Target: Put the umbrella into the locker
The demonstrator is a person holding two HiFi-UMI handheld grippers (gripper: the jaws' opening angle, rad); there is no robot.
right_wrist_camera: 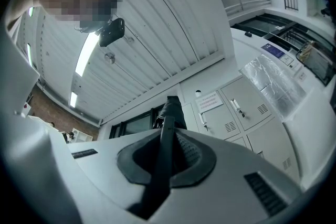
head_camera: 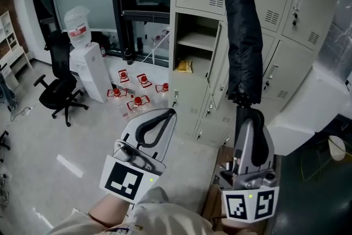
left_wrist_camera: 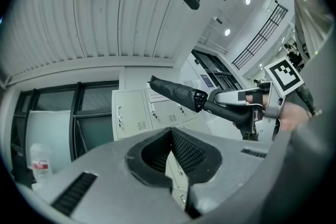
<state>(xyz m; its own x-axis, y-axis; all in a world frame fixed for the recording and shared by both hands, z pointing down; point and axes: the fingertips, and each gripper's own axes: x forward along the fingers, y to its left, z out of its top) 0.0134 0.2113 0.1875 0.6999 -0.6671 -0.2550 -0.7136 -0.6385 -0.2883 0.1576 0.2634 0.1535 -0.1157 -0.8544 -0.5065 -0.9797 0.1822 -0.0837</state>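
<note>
My right gripper point(head_camera: 245, 111) clamps the black umbrella point(head_camera: 243, 36) upright at frame right, beside the open locker point(head_camera: 193, 27); my left gripper point(head_camera: 171, 113), lower centre, is closed, empty.

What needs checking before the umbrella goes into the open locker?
1. Grip: right hand-held gripper shut on the umbrella handle: ok.
2. Umbrella folded: ok.
3. Access: locker has its door open: ok.
4. Room: shelf bare where visible, yellow packet below it: ok.
5. Left hand-held gripper shut, empty, beside the path: ok.
6. Umbrella length fits the compartment: cannot tell.
</note>
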